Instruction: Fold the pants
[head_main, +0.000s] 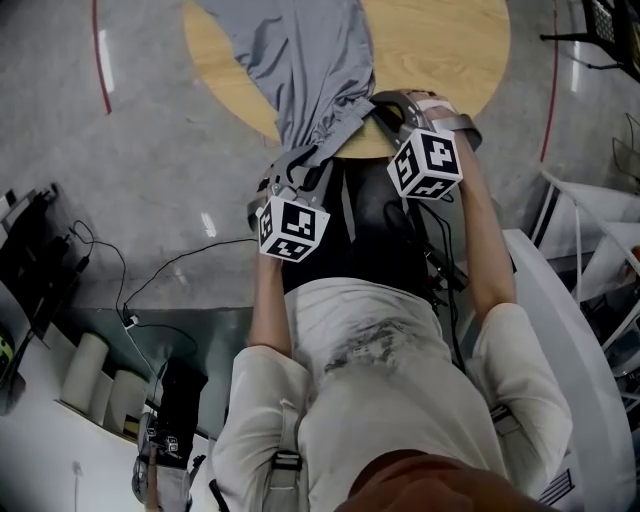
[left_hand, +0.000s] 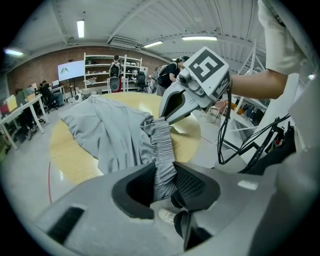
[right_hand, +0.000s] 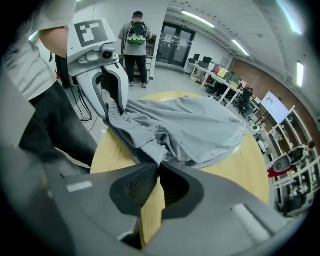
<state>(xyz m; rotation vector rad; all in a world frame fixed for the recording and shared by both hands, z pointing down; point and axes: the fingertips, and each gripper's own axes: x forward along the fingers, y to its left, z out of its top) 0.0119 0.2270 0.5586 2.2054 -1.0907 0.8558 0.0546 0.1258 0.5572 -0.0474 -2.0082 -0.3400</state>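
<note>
Nothing to read here, folks. The left cube and the right cube carry only black-and-white square markers, no letters or numbers. Far off, a wall screen shows a green logo, too small to make out.

I see plain grey pants at twelve o'clock on the pale wood-grain table; black-and-white square patterns on both marker cubes; grey floor, red line.
</note>
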